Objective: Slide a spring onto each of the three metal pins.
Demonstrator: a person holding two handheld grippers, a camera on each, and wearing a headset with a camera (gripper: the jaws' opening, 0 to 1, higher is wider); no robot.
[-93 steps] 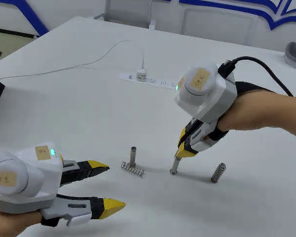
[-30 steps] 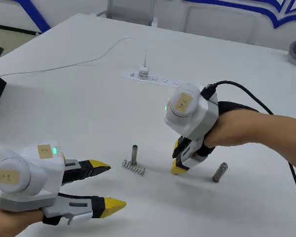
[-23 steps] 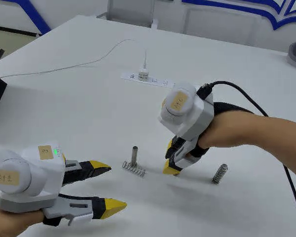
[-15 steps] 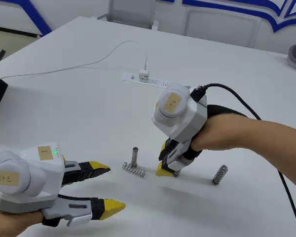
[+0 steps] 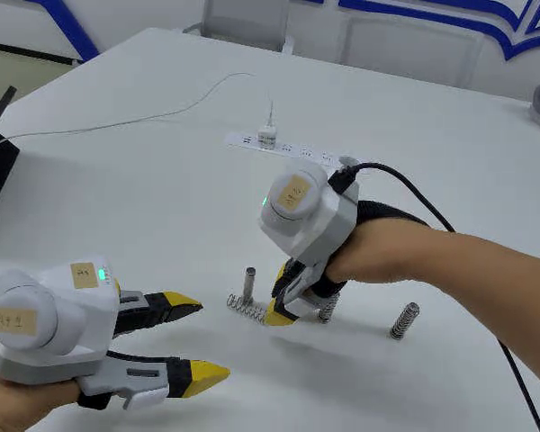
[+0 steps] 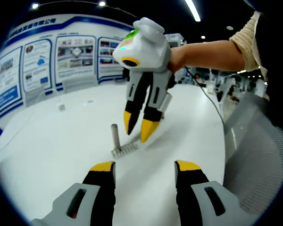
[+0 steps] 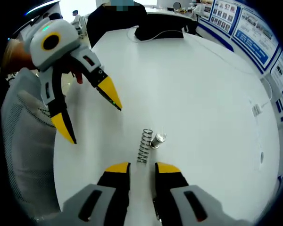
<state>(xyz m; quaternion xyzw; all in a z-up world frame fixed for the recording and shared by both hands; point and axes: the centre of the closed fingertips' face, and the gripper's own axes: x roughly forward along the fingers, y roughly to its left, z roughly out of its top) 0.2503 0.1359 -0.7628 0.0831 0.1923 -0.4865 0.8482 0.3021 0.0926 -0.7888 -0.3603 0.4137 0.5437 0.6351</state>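
A spring (image 5: 244, 308) lies flat at the foot of the bare pin (image 5: 249, 283). The right gripper (image 5: 277, 315) is just beside that pin, jaws a little apart, holding nothing. The left gripper (image 5: 196, 336) is well away from the pin, wide apart and empty.

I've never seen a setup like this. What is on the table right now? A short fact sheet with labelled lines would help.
Surface: white table
Left tool: jaws wide open, holding nothing
Right tool: jaws slightly apart, empty, tips pointing down close to the loose spring
Pin: standing upright, bare
Loose spring: lying flat beside the pin's foot
Second spring: further right, leaning; whether a pin is inside it cannot be told
Power strip: far side of the table, something plugged in
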